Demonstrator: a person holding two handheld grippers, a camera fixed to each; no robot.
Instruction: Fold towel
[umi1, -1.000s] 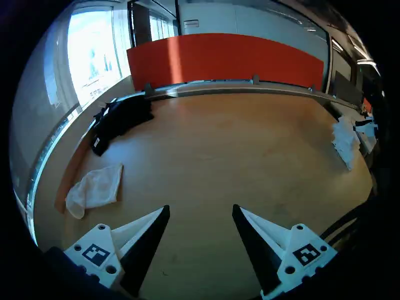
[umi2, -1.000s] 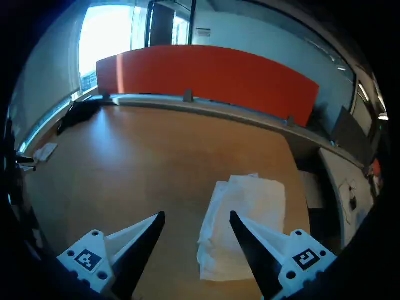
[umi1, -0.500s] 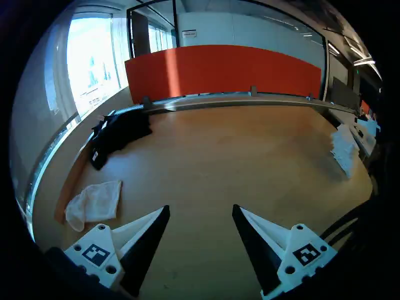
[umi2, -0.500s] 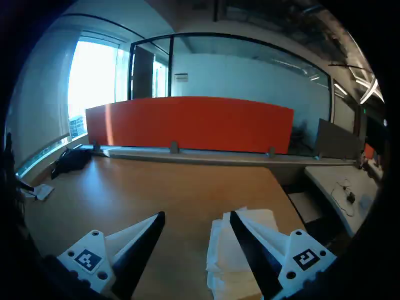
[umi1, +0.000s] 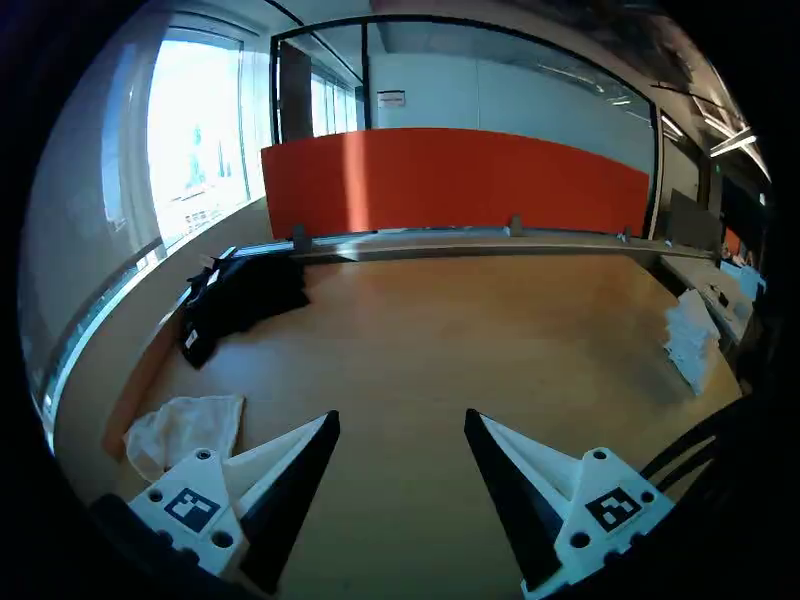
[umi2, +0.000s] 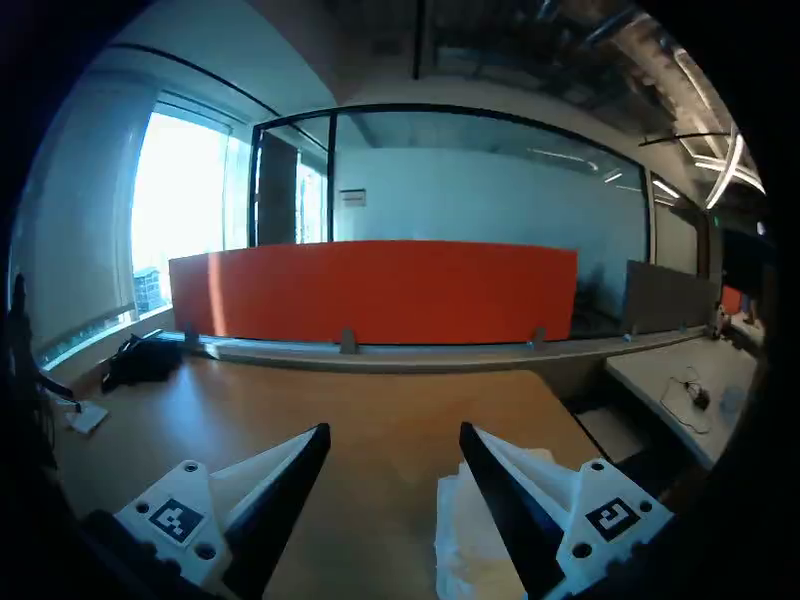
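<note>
At table, near left edge: loose white towel (umi1: 186, 432) lies crumpled on the wooden table (umi1: 450, 330), just beside the left finger in the left gripper view.
Left gripper (umi1: 401, 413): jaws spread wide, nothing between them, bare wood ahead.
Right gripper (umi2: 394, 426): jaws likewise apart, holding nothing.
Folded stack (umi2: 478, 530): white towels piled at the table's right edge, partly hidden behind the right finger in the right gripper view.
Black cloth (umi1: 240, 298): heaped at the far left corner, well apart from the loose white towel.
Orange partition (umi1: 450, 180): upright along the table's far edge.
</note>
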